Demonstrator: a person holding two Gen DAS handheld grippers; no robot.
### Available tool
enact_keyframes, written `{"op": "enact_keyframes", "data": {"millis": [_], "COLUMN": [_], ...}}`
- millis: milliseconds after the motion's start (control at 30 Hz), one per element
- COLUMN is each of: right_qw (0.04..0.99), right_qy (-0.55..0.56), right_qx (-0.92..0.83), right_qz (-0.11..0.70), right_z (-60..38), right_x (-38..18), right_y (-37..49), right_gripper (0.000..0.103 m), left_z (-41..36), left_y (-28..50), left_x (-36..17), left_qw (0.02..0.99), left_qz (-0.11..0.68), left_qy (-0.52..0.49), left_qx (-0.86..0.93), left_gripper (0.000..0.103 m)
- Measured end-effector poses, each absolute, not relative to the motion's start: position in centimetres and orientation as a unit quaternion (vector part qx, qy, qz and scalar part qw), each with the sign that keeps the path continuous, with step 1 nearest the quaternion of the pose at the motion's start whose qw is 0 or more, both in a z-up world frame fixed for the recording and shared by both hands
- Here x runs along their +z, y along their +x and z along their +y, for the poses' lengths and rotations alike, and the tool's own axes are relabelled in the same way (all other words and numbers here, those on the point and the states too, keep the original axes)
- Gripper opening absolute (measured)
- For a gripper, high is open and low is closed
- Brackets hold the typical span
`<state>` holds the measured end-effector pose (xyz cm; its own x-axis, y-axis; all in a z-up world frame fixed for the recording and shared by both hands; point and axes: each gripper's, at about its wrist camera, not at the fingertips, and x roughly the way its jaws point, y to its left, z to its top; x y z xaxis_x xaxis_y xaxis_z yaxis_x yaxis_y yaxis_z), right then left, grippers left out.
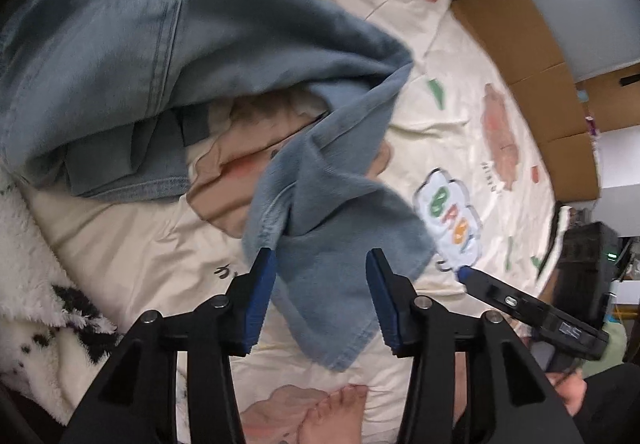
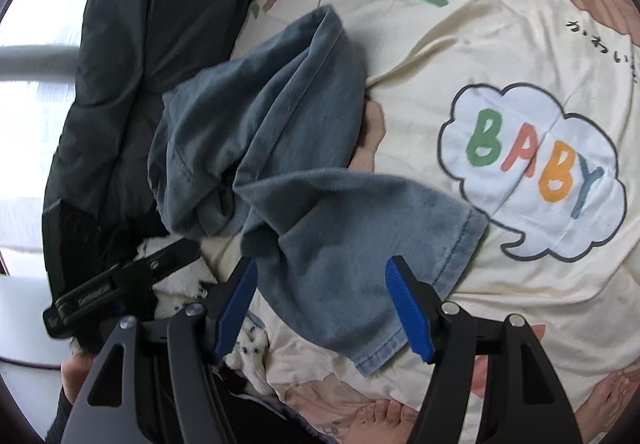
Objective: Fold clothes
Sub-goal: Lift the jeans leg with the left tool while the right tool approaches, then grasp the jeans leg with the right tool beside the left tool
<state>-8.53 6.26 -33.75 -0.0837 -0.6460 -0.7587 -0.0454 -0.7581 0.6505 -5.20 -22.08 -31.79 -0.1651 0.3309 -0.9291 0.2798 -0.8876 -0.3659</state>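
Light blue denim jeans lie crumpled on a cream bedspread printed with cartoon figures. One leg end runs down between the blue pads of my left gripper, whose jaws stand apart with the pads not pressing the cloth. In the right wrist view a hemmed leg end lies flat between the fingers of my right gripper, which is also open above it. The right gripper's tip shows at the right of the left wrist view. The left gripper shows at the lower left of the right wrist view.
Cardboard boxes line the far side of the bed. A white fluffy blanket with black spots lies at the left. A dark jacket lies beside the jeans. The person's bare feet rest on the bedspread near the grippers.
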Motion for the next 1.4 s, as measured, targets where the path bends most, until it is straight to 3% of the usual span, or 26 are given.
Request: {"op": "enact_keyframes", "data": {"millis": [367, 400, 500, 600, 1100, 1167, 1233, 1267, 1400], "right_qw": [0.263, 0.265, 0.271, 0.281, 0.289, 0.283, 0.278, 0.280, 0.275], "right_qy": [0.652, 0.653, 0.657, 0.657, 0.640, 0.637, 0.635, 0.635, 0.629], "right_qx": [-0.678, -0.678, -0.673, -0.672, -0.692, -0.698, -0.703, -0.704, -0.720], "right_qz": [-0.215, -0.209, -0.206, -0.196, -0.167, -0.164, -0.158, -0.154, -0.108], "right_z": [2.9, 2.6, 1.9, 1.0, -0.2, 0.2, 0.6, 0.7, 1.5], "right_x": [-34.4, -34.5, -34.7, -34.6, -33.2, -33.0, -32.8, -32.8, -31.6], "right_y": [-7.2, -7.2, -7.0, -6.8, -6.3, -6.4, -6.5, -6.5, -6.5], "right_gripper": [0.065, 0.065, 0.065, 0.065, 0.064, 0.058, 0.033, 0.027, 0.015], "left_z": [-23.2, -23.4, -23.4, -23.2, -18.6, -18.0, -17.4, -17.1, -15.9], "left_y": [-5.9, -5.8, -5.8, -5.7, -7.5, -7.7, -8.0, -8.2, -8.5], "left_x": [-38.0, -38.2, -38.3, -37.8, -31.9, -31.5, -31.1, -30.9, -30.1], "left_qw": [-0.016, -0.017, -0.011, -0.005, 0.079, 0.085, 0.091, 0.094, 0.103], "left_qz": [-0.240, -0.250, -0.247, -0.255, -0.332, -0.342, -0.351, -0.355, -0.371], "left_qy": [-0.675, -0.672, -0.671, -0.670, -0.627, -0.622, -0.617, -0.614, -0.599], "left_qx": [0.697, 0.697, 0.699, 0.697, 0.700, 0.699, 0.699, 0.699, 0.702], "left_gripper": [0.047, 0.044, 0.015, 0.010, 0.008, 0.008, 0.008, 0.008, 0.008]}}
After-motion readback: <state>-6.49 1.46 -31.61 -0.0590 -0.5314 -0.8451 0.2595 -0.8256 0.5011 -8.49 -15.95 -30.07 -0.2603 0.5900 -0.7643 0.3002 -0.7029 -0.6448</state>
